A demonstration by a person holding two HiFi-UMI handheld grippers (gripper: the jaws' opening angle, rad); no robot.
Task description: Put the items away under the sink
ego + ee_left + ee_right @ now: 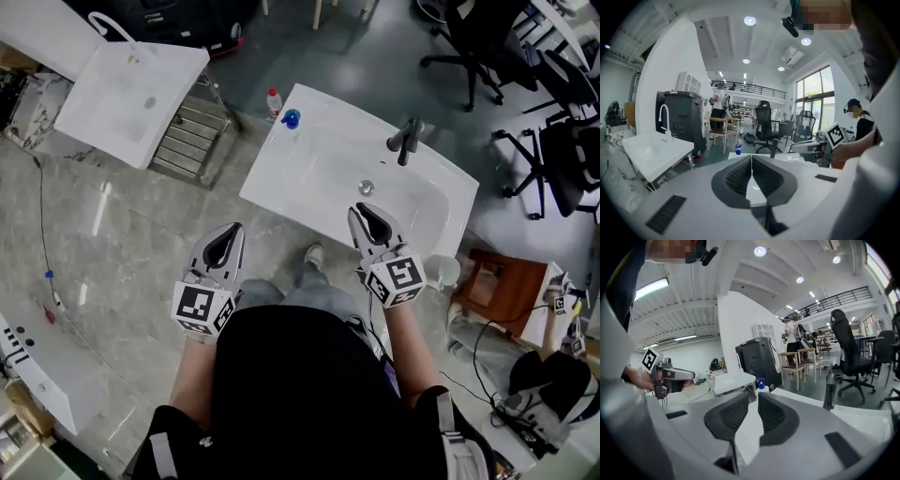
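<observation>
I stand in front of a white sink (309, 164) with a dark faucet (405, 141). A blue-topped pump bottle (291, 119) stands on the sink's far left corner, also seen in the gripper views as the pump bottle (738, 149) (761, 385). A red-capped bottle (273, 101) stands on the floor behind it. My left gripper (225, 246) (751, 158) hangs shut and empty over the floor, left of the sink. My right gripper (373, 222) (753, 397) hovers at the sink's near edge, open by a narrow gap with nothing in it.
A second white sink (131, 94) with a white faucet stands on a metal frame at the upper left. Black office chairs (469, 47) crowd the upper right. A wooden stool (502, 286) and cables sit on the floor at the right.
</observation>
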